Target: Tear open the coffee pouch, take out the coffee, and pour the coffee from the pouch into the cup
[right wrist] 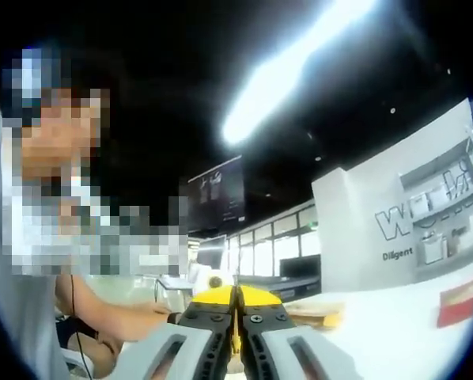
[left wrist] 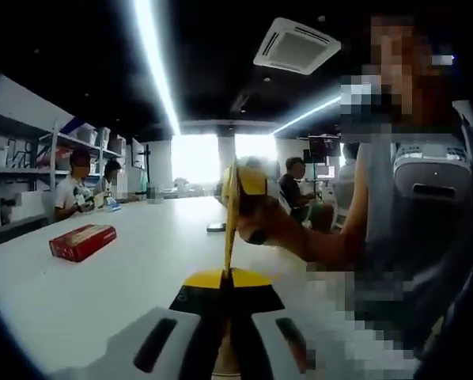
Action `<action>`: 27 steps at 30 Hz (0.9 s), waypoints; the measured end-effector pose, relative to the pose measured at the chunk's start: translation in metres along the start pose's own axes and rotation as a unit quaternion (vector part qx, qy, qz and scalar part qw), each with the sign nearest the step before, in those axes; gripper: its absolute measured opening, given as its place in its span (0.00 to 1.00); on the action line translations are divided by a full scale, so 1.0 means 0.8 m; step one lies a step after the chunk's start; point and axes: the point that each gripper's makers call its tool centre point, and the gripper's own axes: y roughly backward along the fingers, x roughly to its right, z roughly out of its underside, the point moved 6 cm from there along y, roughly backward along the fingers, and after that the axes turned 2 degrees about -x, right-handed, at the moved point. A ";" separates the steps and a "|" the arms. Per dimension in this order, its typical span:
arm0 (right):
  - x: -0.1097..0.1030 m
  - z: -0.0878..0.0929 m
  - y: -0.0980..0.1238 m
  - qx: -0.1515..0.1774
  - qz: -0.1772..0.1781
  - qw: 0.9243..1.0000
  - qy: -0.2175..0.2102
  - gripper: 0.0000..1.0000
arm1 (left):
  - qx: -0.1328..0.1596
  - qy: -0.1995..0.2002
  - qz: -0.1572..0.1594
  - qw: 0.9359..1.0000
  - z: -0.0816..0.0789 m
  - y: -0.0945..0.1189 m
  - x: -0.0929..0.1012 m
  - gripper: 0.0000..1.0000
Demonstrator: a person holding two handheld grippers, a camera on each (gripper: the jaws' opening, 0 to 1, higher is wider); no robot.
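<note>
I hold the coffee pouch (left wrist: 230, 229) edge-on above the table (left wrist: 102, 293), both grippers (left wrist: 228, 277) (right wrist: 236, 305) clenched on it, long axis upright.

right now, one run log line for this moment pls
left gripper: shut on yellow pouch | right gripper: shut on pouch edge | red box: on table

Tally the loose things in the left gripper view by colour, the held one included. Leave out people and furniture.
Red: 1, the box on the table
Yellow: 1, the pouch standing up from the left gripper
Dark: 1, a small flat object farther along the table, too small to identify
Total: 3
</note>
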 end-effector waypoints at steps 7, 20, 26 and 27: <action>-0.004 0.000 -0.003 0.000 -0.004 1.000 -0.001 0.02 | -0.002 -0.002 -0.003 1.000 0.000 0.004 -0.001 0.03; -0.007 -0.011 -0.003 0.001 -0.003 1.000 0.011 0.02 | 0.016 -0.004 -0.009 1.000 -0.003 0.011 -0.031 0.05; -0.007 -0.009 -0.007 -0.002 -0.004 1.000 0.008 0.02 | 0.003 0.002 -0.003 1.000 -0.002 0.008 -0.019 0.02; -0.007 -0.009 -0.008 -0.003 -0.004 1.000 0.008 0.02 | 0.003 -0.002 -0.007 1.000 -0.002 0.008 -0.018 0.02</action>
